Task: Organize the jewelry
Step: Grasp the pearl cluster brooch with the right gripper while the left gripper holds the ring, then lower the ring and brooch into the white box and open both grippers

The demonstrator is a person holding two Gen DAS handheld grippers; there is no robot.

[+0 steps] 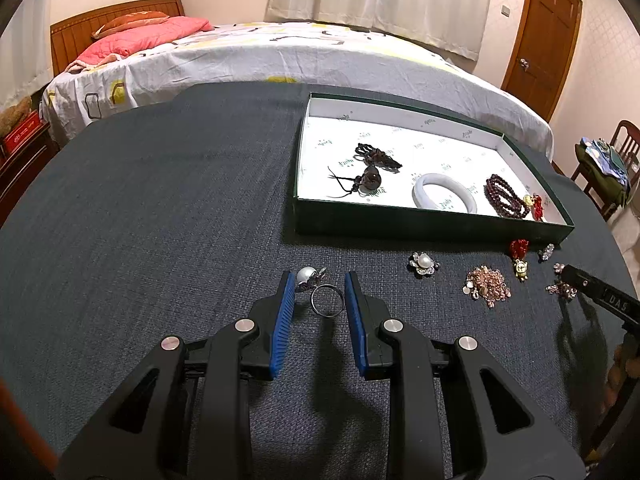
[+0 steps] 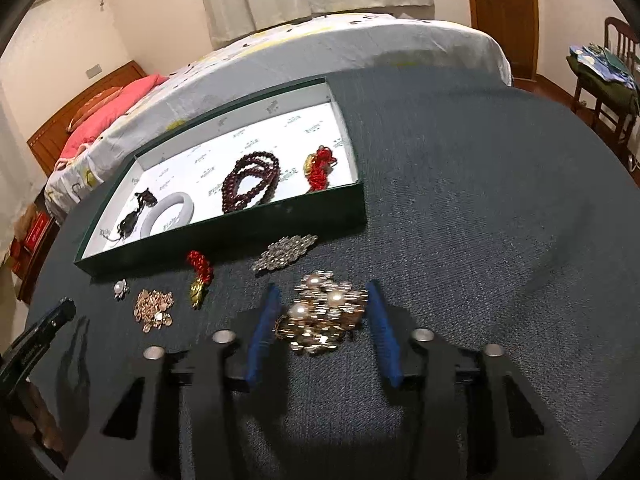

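Observation:
A green box [image 1: 432,228] with a white inside holds a white bangle [image 1: 445,197], a dark red bead string [image 1: 505,195], a dark cord pendant [image 1: 372,178] and a red knot charm [image 1: 537,205]. My left gripper [image 1: 320,280] is open, its blue pads on either side of a pearl ring [image 1: 316,288] lying on the cloth. My right gripper [image 2: 322,294] is open around a gold and pearl brooch [image 2: 324,316]. The box [image 2: 224,240], bangle [image 2: 170,216] and beads [image 2: 250,182] show in the right wrist view too.
Loose on the dark cloth: a pearl flower brooch [image 1: 423,264], a rose-gold chain heap [image 1: 487,287], a red knot charm [image 1: 519,258], a crystal brooch [image 2: 285,257]. A bed [image 1: 260,60] lies behind the table, a chair [image 1: 608,168] at right.

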